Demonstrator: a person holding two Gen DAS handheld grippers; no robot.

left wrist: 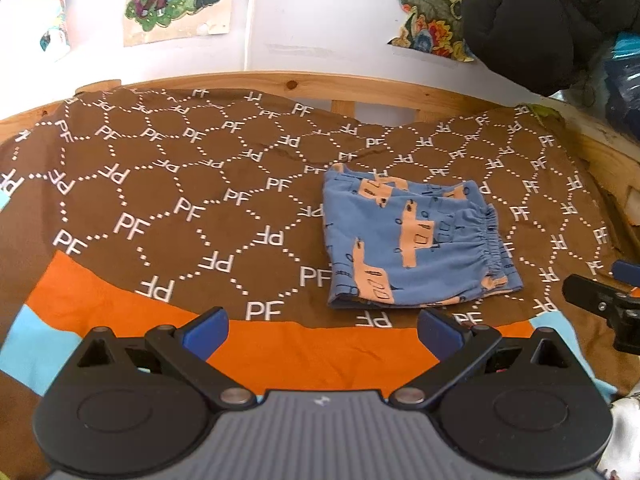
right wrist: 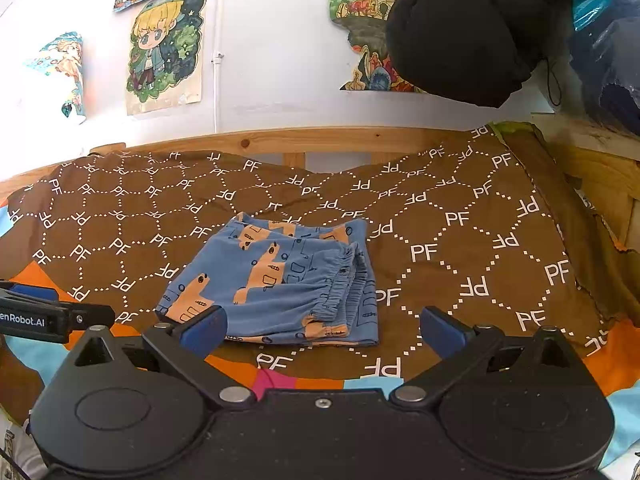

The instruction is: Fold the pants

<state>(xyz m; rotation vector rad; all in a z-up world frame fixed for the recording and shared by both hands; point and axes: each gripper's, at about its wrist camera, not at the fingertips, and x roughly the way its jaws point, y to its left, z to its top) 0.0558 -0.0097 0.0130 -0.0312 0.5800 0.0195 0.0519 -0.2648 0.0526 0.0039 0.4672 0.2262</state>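
The blue pants (left wrist: 412,240) with orange car prints lie folded into a small square on the brown "PF" patterned sheet (left wrist: 180,184); the elastic waistband faces right. They also show in the right wrist view (right wrist: 276,284). My left gripper (left wrist: 322,330) is open and empty, hovering in front of the pants over the orange stripe. My right gripper (right wrist: 322,328) is open and empty, just in front of the pants' near edge. The right gripper's tip shows at the right edge of the left wrist view (left wrist: 608,296).
A wooden bed rail (right wrist: 304,140) runs along the far side against a white wall with posters (right wrist: 164,48). A black jacket (right wrist: 472,28) hangs at the upper right. Blue bags (right wrist: 608,52) sit at the far right.
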